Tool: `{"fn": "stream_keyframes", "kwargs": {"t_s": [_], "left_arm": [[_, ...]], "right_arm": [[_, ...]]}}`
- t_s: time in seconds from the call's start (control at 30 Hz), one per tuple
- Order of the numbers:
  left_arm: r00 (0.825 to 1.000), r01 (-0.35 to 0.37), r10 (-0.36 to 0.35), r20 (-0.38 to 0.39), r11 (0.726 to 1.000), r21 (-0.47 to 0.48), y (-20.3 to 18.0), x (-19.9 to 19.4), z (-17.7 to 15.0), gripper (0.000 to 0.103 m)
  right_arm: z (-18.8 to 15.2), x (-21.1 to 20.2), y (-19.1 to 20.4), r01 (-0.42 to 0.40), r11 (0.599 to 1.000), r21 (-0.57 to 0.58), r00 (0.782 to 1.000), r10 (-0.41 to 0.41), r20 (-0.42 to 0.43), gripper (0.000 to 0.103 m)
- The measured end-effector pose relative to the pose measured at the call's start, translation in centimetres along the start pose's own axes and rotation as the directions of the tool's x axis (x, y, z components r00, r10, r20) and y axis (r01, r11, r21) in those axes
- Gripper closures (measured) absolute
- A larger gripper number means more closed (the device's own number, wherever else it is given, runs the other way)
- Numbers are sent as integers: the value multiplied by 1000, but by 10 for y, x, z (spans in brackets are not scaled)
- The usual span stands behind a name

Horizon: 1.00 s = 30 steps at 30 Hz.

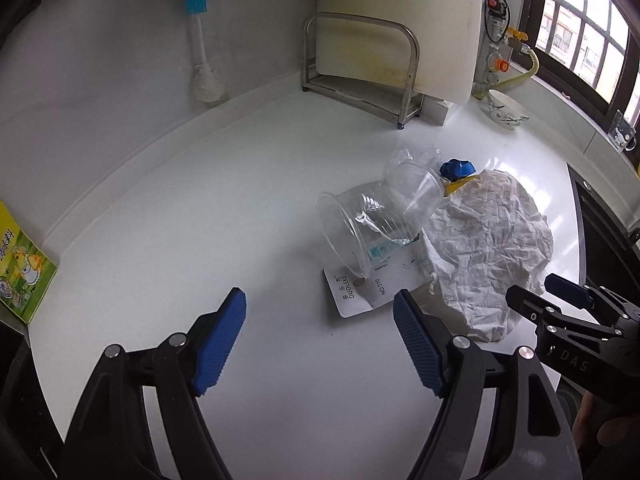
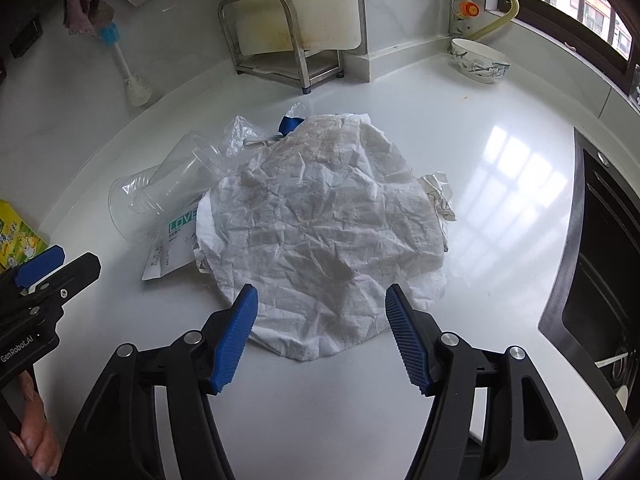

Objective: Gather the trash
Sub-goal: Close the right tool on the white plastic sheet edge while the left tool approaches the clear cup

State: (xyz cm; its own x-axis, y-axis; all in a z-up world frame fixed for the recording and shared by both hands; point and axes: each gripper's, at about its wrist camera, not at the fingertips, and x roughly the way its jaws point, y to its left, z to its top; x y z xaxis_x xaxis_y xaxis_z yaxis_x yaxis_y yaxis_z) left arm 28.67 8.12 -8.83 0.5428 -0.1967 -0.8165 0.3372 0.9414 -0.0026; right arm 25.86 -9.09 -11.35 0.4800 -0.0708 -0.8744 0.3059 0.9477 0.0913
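Right wrist view: my right hand-held gripper [image 2: 320, 336] is hanging released over the soft, featherlight crumpled paper [image 2: 320, 220]; I'm pinching its near fold.

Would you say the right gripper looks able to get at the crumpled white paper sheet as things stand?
Probably yes. The right gripper is open and empty, pointing down at the near edge of the crumpled white paper sheet, which lies on top of the pile with nothing over it. The left gripper is off to the side.

White countertop [image 2: 500, 208] with crumpled paper [image 2: 320, 224], plastic cups [image 1: 372, 220], bowl [image 2: 478, 62]
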Motion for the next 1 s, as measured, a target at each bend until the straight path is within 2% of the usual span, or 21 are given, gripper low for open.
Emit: {"fn": "stream_keyframes", "kwargs": {"t_s": [0.5,0.73,0.87,1.0], "left_arm": [[999,32,-33,-1,999,-15,-4,20,9,28],[999,40,-40,3,999,-22,-6,22,12,28],[999,44,-44,0,998,-38,-5,25,13,28],[999,38,-37,4,998,-51,-4,27,15,28]], "right_arm": [[0,35,11,47,999,-27,998,-48,-48,38],[-4,40,15,61,997,-50,997,-63,-42,39],[-6,39,20,62,995,-81,997,-65,-36,45],[-6,38,23,46,994,-99,998,-50,-41,58]]}}
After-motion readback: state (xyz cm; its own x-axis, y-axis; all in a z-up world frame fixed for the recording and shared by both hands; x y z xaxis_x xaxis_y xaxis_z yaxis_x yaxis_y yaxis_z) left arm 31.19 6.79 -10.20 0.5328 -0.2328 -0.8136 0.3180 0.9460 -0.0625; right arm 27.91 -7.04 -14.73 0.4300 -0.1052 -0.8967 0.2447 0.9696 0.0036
